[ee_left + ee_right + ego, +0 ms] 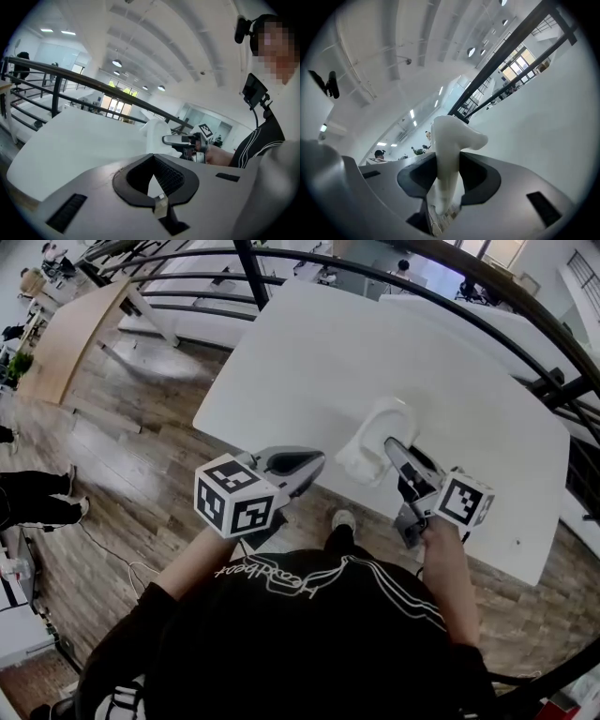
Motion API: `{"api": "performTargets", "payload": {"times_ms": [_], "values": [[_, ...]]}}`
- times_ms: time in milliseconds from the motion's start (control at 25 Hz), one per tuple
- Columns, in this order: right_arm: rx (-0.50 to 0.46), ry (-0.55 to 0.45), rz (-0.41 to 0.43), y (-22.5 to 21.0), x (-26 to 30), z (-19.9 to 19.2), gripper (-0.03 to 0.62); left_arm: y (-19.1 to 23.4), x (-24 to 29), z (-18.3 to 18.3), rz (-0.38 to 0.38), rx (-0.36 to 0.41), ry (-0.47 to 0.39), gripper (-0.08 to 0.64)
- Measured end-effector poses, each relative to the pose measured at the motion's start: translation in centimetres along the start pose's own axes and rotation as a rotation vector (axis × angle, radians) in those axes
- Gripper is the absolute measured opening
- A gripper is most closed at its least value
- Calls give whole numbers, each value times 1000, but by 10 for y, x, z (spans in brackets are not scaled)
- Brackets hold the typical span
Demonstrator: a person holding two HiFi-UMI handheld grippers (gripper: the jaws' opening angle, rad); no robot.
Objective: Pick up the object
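Note:
The object [373,439] is a white, curved, scoop-like piece near the front edge of the white table [300,362]. My right gripper [394,451] is shut on its near side. In the right gripper view the white piece [450,136] rises from between the black pads [476,176], which press on both its sides. From the left gripper view the object [154,133] shows beside the right gripper [180,139]; whether it touches the table I cannot tell. My left gripper [314,463] hovers at the table's front edge, left of the object, shut [153,174] with nothing in it.
A black railing [450,292] curves round the far side of the table. Wooden floor [122,427] lies to the left, with a wooden desk [70,329] and a person's legs [37,498]. More white tables [216,296] stand beyond the rail.

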State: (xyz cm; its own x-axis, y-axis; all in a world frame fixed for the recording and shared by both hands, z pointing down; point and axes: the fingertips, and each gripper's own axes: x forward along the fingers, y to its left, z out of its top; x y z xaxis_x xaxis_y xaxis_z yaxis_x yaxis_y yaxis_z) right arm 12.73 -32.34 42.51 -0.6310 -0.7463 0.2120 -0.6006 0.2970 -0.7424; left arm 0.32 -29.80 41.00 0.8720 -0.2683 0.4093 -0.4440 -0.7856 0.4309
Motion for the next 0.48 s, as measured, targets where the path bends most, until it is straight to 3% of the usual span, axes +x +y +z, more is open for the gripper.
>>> {"api": "performTargets", "payload": {"times_ms": [480], "values": [[-20, -101, 74, 107, -56, -42, 132, -64, -83, -14, -33, 64, -99, 8]]}}
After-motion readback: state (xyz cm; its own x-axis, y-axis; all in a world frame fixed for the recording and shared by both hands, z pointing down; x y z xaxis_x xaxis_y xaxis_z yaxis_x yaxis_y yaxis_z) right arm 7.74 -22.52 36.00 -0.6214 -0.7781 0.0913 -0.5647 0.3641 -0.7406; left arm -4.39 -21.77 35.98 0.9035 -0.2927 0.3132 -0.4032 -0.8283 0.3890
